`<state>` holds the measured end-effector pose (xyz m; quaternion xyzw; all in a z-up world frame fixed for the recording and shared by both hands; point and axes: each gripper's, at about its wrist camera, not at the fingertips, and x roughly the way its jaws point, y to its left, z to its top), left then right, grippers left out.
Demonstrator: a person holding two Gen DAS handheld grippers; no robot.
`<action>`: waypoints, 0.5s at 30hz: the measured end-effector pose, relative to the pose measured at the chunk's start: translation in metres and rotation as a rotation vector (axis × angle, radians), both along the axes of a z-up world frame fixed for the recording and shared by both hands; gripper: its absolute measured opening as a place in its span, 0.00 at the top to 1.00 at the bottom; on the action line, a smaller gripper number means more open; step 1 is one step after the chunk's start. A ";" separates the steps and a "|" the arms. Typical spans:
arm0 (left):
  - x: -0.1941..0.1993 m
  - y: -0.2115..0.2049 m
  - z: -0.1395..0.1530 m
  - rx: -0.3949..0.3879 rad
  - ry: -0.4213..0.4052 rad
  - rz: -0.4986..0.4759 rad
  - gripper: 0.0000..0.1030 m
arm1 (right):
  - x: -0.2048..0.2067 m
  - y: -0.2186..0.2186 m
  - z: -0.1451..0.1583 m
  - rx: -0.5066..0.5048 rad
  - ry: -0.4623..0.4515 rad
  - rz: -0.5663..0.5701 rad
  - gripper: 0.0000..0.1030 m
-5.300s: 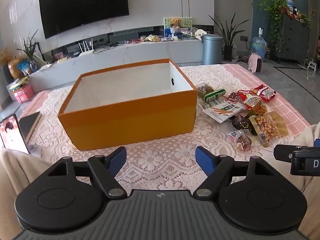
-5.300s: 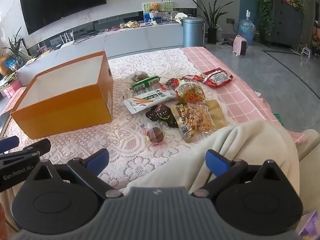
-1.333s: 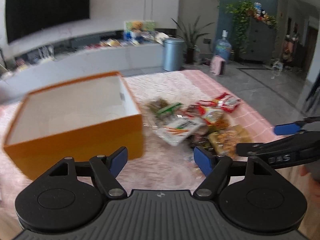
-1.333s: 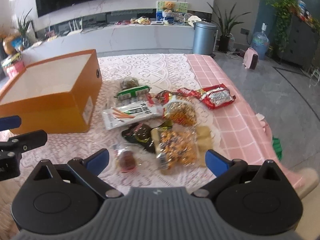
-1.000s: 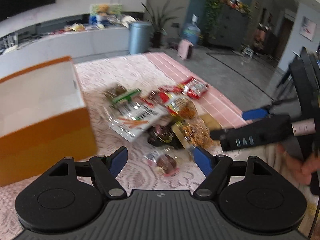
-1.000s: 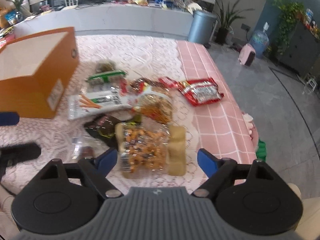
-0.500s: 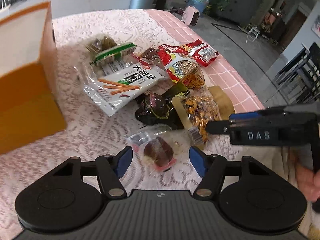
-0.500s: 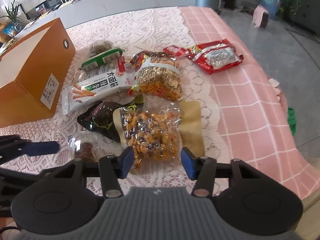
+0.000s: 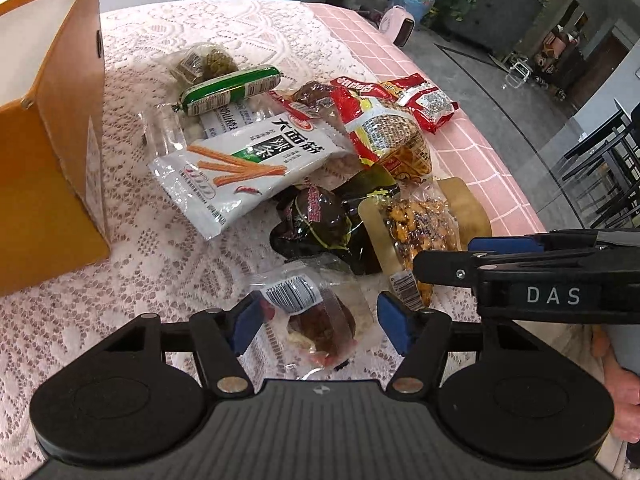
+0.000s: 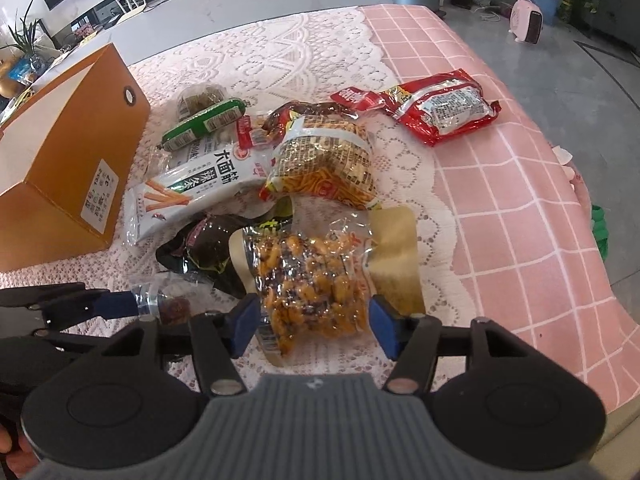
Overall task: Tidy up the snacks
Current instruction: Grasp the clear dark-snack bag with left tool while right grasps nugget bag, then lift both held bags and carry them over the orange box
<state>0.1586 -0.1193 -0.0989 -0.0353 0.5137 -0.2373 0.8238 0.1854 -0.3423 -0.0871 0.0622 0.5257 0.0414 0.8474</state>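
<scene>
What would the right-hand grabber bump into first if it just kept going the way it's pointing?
Most likely the clear bag of orange-brown mixed nuts: it already lies between the open fingers of the right gripper. Beyond it sits the yellow-and-red bag of crispy sticks, though depth is hard to judge.

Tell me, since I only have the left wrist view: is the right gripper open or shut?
Observer: Open. The right wrist view shows the right gripper with one pad on each side of the nut mix bag.
Operator: Anything beyond the table's right edge?
Observer: Yes, something green shows just past the edge of the pink checked cloth. I can't tell what it is.
</scene>
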 end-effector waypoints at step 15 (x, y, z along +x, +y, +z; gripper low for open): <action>-0.012 0.035 0.027 0.037 -0.084 0.080 0.44 | 0.011 0.023 -0.006 -0.128 0.012 0.053 0.22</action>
